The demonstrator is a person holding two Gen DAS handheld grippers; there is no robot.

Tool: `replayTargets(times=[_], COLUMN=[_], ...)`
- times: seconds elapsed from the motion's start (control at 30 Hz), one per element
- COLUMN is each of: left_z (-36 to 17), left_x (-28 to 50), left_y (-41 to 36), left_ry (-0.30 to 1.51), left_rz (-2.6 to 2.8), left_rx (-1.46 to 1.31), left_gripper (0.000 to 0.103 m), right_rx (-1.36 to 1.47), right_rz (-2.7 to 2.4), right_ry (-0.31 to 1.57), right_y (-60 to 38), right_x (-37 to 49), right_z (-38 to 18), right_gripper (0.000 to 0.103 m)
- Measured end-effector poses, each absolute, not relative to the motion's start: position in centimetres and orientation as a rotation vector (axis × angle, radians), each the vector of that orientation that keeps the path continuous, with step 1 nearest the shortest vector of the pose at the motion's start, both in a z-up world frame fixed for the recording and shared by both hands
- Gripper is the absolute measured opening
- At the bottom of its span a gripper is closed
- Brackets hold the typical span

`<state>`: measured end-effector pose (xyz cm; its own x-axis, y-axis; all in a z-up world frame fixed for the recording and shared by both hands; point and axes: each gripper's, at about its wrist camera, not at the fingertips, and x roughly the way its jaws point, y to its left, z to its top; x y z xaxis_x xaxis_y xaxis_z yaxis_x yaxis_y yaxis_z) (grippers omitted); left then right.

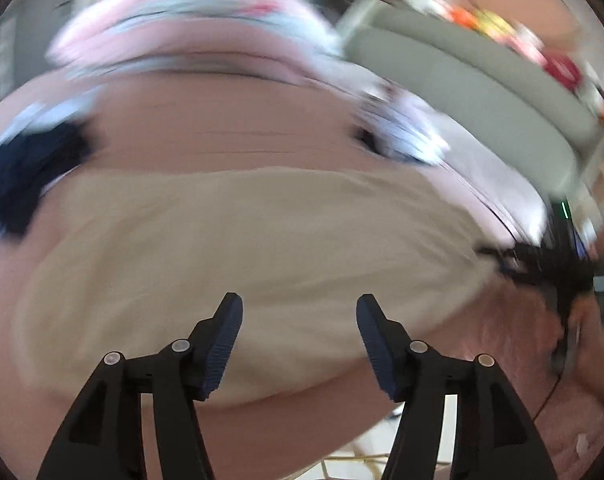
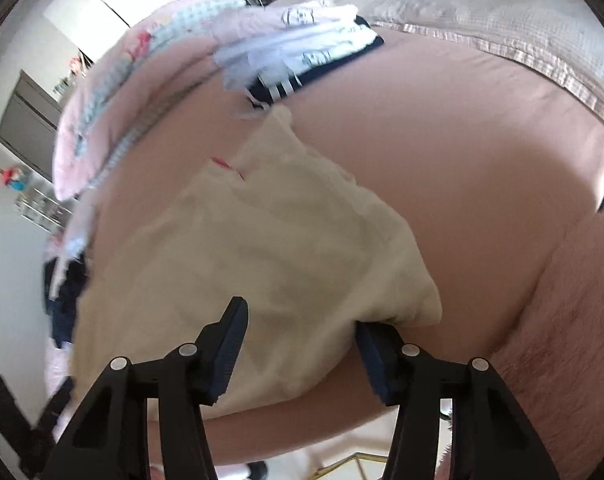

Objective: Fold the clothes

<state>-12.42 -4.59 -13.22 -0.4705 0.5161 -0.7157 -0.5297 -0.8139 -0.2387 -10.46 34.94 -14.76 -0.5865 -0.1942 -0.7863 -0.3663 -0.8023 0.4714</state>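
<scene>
A cream garment [image 1: 237, 248] lies spread flat on the pink bed sheet [image 1: 229, 120]. My left gripper [image 1: 299, 308] hovers open over its near edge, with nothing between the fingers. In the right wrist view the same cream garment [image 2: 261, 240] runs from the near edge up toward the pile, a corner of it folded over. My right gripper [image 2: 302, 316] is open at the garment's near right corner. The cloth edge drapes over the tip of its right finger [image 2: 376, 354]. The other gripper [image 1: 542, 264] shows as a dark blur at the right of the left wrist view.
A pile of unfolded clothes [image 2: 293, 44], white, striped and navy, sits at the far side of the bed. A pink patterned quilt [image 2: 113, 92] lies beside it. A dark navy garment [image 1: 25, 176] lies at the left. A fuzzy pink blanket [image 2: 574, 320] covers the right.
</scene>
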Motion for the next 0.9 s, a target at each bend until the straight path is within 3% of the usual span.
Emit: replayTargets(times=[0.27,0.33,0.43,0.47,0.5,0.6,0.63,0.9], left_z=[-14.8,-15.8,-16.9,-17.1,-17.2,-16.7,-16.4,-14.7], left_x=[-10.4,-10.6,-11.5,-11.7,-11.7,-11.9,-12.2,-15.8], left_y=[15.9,17.7,17.7,17.4,17.1,15.1,13.8,-0.4], left_ry=[0.417,0.452,0.383,0.370,0.361,0.328,0.287,-0.147], left_rz=[2.004,2.009,2.030,2.041,2.053,2.112,2.150,2.390], left_rx=[-1.019,-1.054,-1.127,-1.134,-1.137,-1.158,-1.171,-1.286], left_gripper=[0.058,0.058,0.058,0.058,0.058,0.058,0.058,0.058], right_rx=[-1.396,-1.408,-1.405,-1.414,-1.414,-1.393,-1.384,-1.195], right_rz=[2.466,2.408,2.432,2.468,2.499,2.584,2.609,3.081], right_ry=[1.262,1.216,1.112,0.998,0.929,0.765,0.723,0.243], right_y=[38.3,38.6,37.5,36.6,36.0,34.7,34.3,25.4], right_x=[-9.8,-9.6,-9.4,-9.9,-10.4,-11.5,-11.8,-14.2], right_z=[-16.4,-17.1,-17.8,-17.4,-17.2,-16.4,-16.0,-9.1], right_gripper=[0.054,0.062,0.066,0.066,0.062,0.020,0.012,0.009])
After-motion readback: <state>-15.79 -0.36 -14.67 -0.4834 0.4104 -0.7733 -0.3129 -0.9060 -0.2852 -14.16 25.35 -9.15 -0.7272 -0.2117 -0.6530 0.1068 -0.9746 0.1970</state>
